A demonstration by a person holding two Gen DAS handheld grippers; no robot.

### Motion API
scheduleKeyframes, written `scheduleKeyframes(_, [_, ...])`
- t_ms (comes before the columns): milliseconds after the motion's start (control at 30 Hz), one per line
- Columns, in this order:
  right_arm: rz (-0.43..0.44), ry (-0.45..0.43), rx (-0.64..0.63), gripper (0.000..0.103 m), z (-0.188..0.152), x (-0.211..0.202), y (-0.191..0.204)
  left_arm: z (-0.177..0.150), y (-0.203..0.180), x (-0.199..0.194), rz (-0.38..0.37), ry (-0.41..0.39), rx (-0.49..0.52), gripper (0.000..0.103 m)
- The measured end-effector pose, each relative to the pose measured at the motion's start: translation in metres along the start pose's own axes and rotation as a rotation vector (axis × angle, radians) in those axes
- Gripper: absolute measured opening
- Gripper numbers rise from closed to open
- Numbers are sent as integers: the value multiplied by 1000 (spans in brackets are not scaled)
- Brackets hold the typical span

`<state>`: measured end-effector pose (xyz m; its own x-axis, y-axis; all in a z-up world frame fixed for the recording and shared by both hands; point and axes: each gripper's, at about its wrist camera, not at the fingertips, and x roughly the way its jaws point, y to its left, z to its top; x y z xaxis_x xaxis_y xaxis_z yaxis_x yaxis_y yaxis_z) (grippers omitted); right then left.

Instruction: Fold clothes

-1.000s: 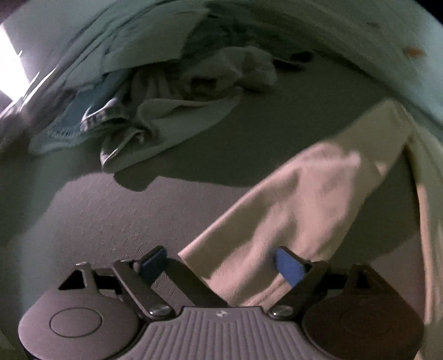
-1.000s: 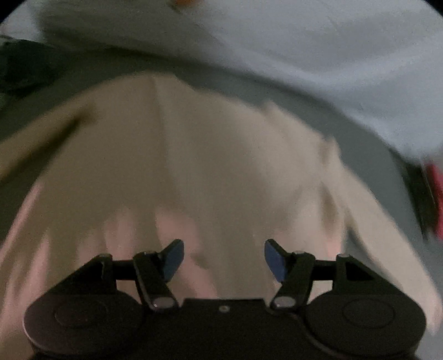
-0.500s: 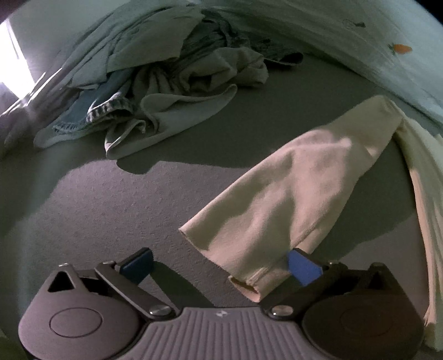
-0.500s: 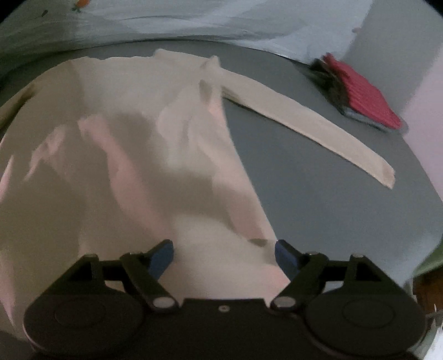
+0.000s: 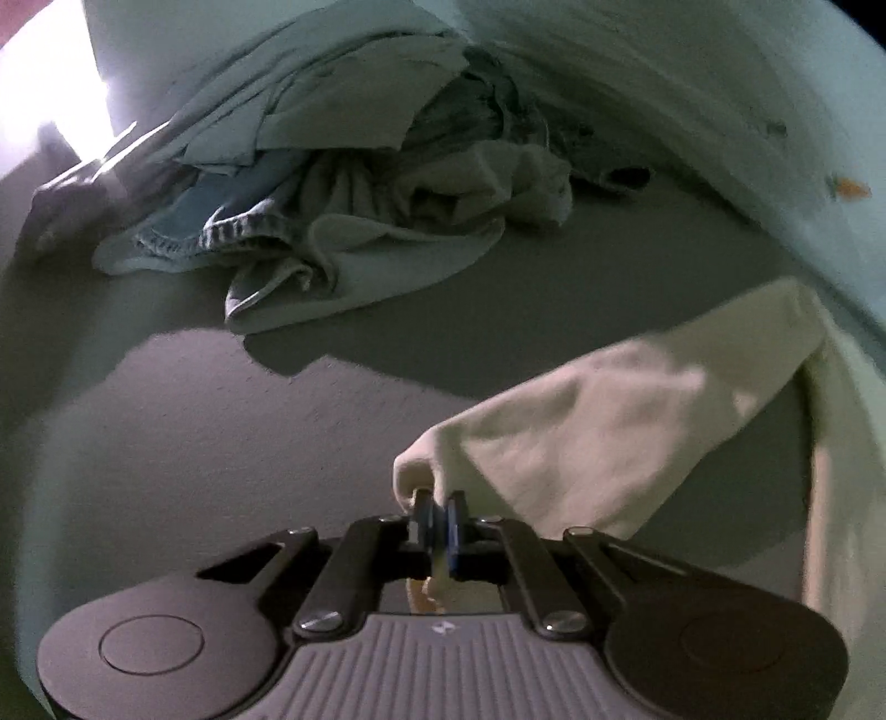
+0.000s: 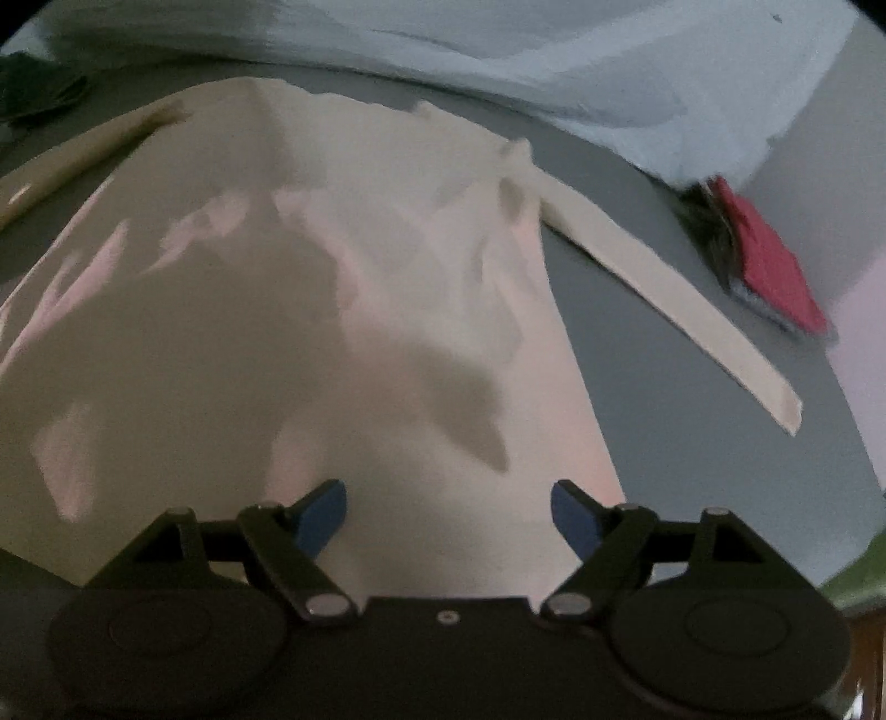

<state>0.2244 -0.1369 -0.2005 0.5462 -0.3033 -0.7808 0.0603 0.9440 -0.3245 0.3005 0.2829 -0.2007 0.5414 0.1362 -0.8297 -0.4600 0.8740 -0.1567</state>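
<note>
Left gripper is pinched tight on the cuff of the cream shirt's sleeve, right gripper hangs wide open over the shirt's body, spread flat on the grey bed, laundry pile near the far edge.

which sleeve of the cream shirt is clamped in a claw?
The left sleeve, its cuff pinched in the shut left claw. The other sleeve lies flat, untouched.

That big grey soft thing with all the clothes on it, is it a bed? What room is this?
Probably a bedroom. The grey surface looks like a bed, with a pale blue blanket along its far edge and a heap of unfolded laundry lying on it.
</note>
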Motion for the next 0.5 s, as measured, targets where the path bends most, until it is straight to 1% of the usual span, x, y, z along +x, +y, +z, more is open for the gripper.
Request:
scheduleKeyframes(67, [2,-21,-20,82,2,-3,-2,11,-14,-18,-64,-41,-24,4])
scheduleKeyframes(100, [1,-33,-32,82,2,-4,-4,17,-26,-30,-116,-62,-26,4])
scheduleKeyframes(167, [-1,-51,-50,82,2,-5,-11,27,-60,-54,-275,-59,-27,4])
scheduleKeyframes(200, [-2,-60,-59,82,1,-6,-14,29,-83,-68,-360,-59,-8,4])
scheduleKeyframes(300, [-8,-66,-64,82,-1,-6,-31,17,-175,-114,-600,-65,138,4])
scheduleKeyframes(367, [-20,-72,-55,82,-2,-8,-49,-4,-244,-135,-752,-32,245,4])
scheduleKeyframes(400, [-28,-79,-50,82,-3,-10,-59,-18,-280,-143,-809,-20,313,8])
scheduleKeyframes(433, [-36,-83,-44,82,-5,-11,-67,-33,-312,-149,-843,-20,391,9])
scheduleKeyframes(467, [-47,-82,-33,82,-7,-11,-77,-50,-342,-152,-847,-17,484,23])
scheduleKeyframes(500, [-59,-82,-21,82,-8,-11,-87,-68,-370,-152,-840,-7,582,41])
